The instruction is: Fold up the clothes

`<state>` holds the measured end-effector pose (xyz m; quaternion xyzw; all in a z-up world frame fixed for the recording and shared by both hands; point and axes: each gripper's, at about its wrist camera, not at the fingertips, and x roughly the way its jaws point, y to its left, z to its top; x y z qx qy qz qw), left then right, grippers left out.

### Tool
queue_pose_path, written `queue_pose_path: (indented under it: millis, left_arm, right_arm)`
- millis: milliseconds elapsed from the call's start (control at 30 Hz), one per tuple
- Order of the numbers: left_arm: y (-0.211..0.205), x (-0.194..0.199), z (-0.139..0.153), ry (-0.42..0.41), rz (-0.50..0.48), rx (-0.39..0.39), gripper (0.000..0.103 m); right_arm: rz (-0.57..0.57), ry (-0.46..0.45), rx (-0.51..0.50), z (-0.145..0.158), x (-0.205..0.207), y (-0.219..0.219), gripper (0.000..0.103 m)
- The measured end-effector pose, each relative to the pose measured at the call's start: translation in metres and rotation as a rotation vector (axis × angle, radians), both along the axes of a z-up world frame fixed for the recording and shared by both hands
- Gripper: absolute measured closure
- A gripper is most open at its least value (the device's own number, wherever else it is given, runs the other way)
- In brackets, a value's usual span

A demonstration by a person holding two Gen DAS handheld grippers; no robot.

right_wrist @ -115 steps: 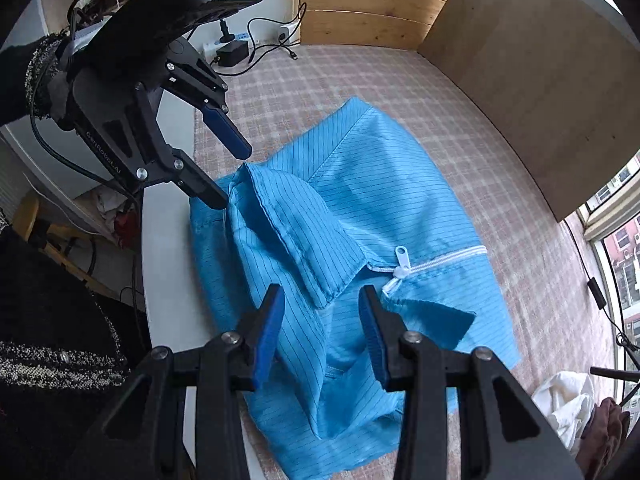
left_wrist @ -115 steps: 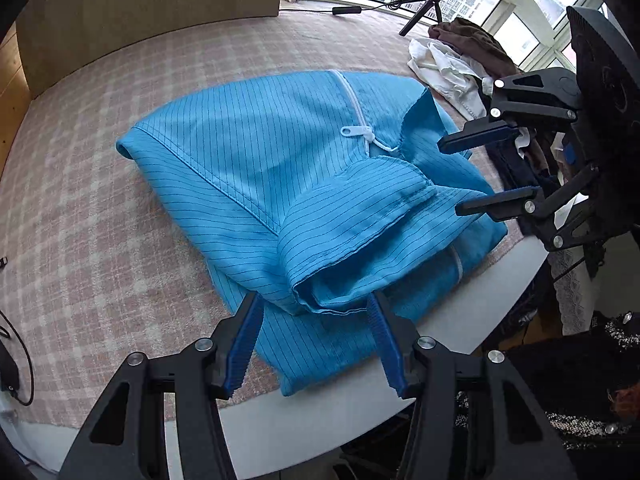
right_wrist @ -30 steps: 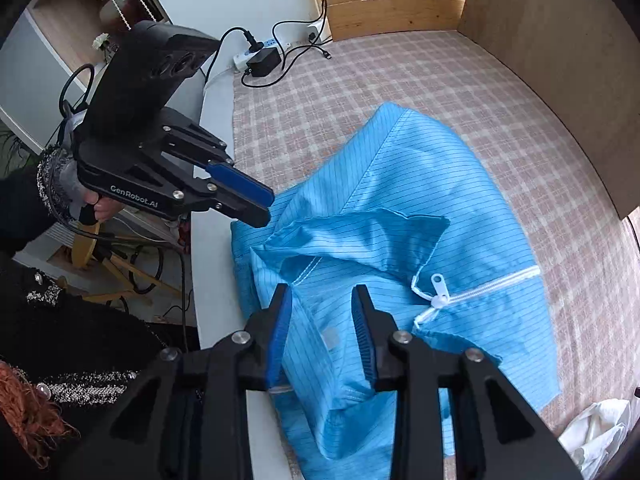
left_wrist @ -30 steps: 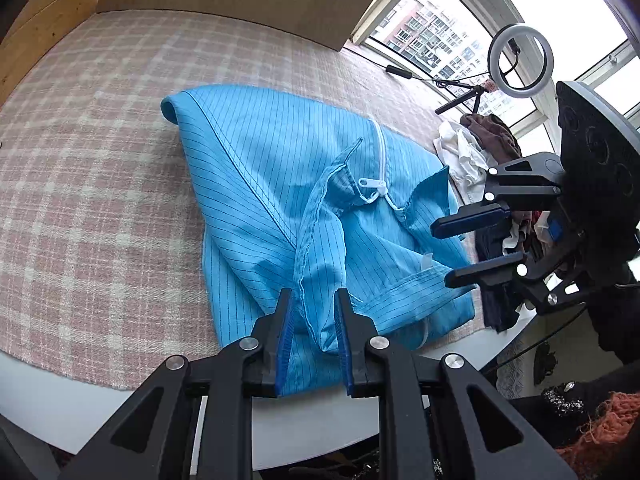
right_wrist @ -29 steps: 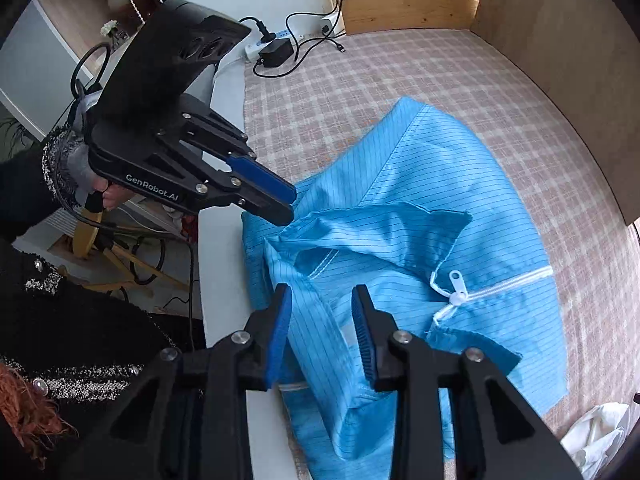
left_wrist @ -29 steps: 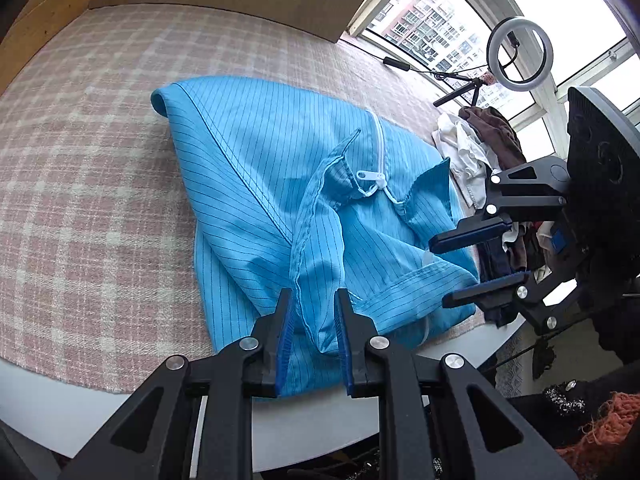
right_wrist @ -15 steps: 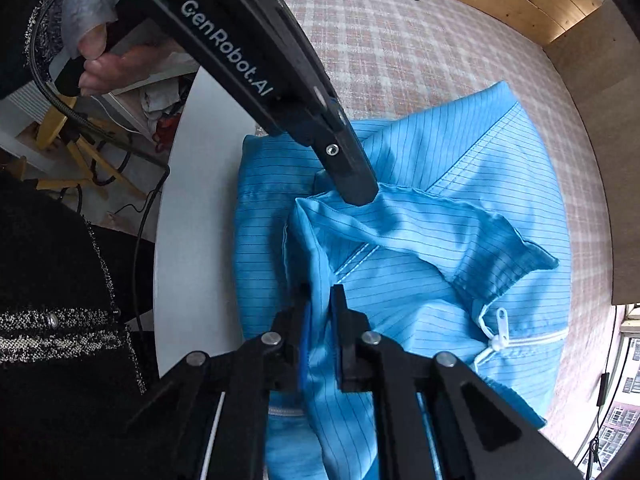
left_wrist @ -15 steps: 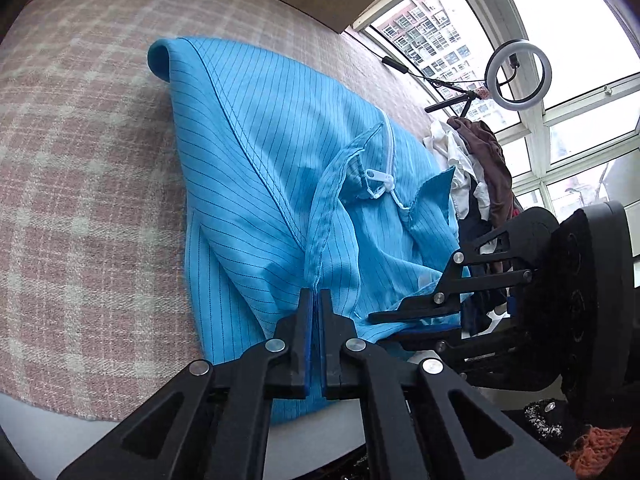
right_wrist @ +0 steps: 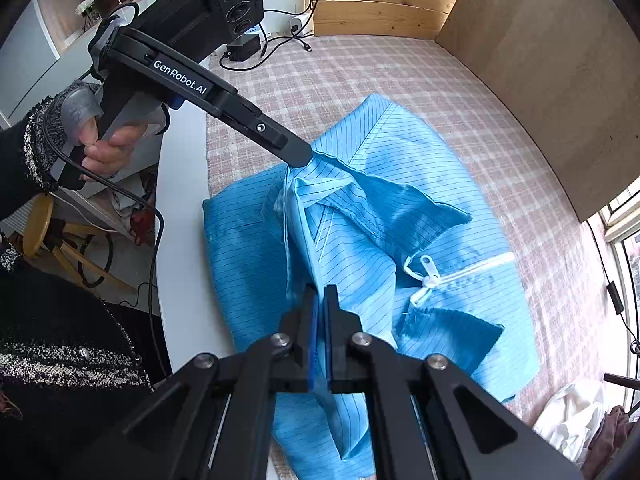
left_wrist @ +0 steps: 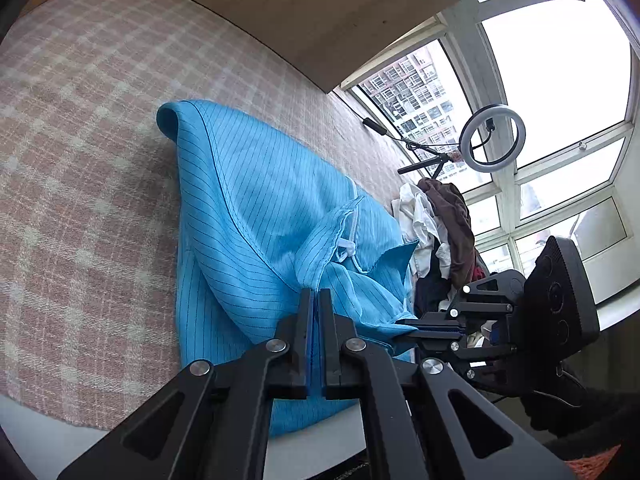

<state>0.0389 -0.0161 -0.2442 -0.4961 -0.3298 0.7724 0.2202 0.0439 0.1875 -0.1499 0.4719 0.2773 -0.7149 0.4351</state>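
Note:
A blue pinstriped garment [left_wrist: 256,216] with a white zipper [right_wrist: 460,270] lies crumpled on the pink checked cloth [left_wrist: 80,184] near the table's front edge. My left gripper [left_wrist: 314,294] is shut on a raised fold of its near hem; in the right wrist view the same gripper [right_wrist: 301,159] pinches that edge and lifts it. My right gripper [right_wrist: 320,294] is shut on another fold of the blue fabric [right_wrist: 360,240], and from the left wrist view it [left_wrist: 404,326] grips the garment's right corner. A hand [right_wrist: 108,148] holds the left tool.
A heap of white and brown clothes [left_wrist: 440,220] sits at the far right, with a ring light [left_wrist: 492,140] on a stand beyond. The white table edge [right_wrist: 180,240] runs along the near side. A wooden board [right_wrist: 540,60] stands behind; cables and a power strip [right_wrist: 248,50] lie at the back.
Both grippers went from part open to shut on folds of the blue garment. The pinched edges have since been lifted, and the fabric between them is pulled up off the table.

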Motion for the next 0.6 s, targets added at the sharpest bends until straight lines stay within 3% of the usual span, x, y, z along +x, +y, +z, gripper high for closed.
queue_pose_path:
  millis: [100,167,367,600]
  left_arm:
    - [-0.006,0.005,0.001,-0.039,0.046,-0.022,0.093]
    - [-0.013,0.014,0.001,-0.052,0.088,0.024,0.081]
    - [0.001,0.025,-0.003,-0.099,0.089,0.039,0.080]
    - [-0.001,0.027,-0.016,-0.148,0.121,-0.009,0.080]
  right_arm:
    - [-0.008,-0.038,0.026,-0.002,0.003,0.000,0.100]
    - [0.005,-0.041,0.054,-0.003,0.003,-0.005,0.098]
    - [0.076,-0.029,0.076,-0.003,0.002,-0.022,0.081]
    - [0.168,-0.073,0.118,-0.019,0.005,-0.050,0.081]
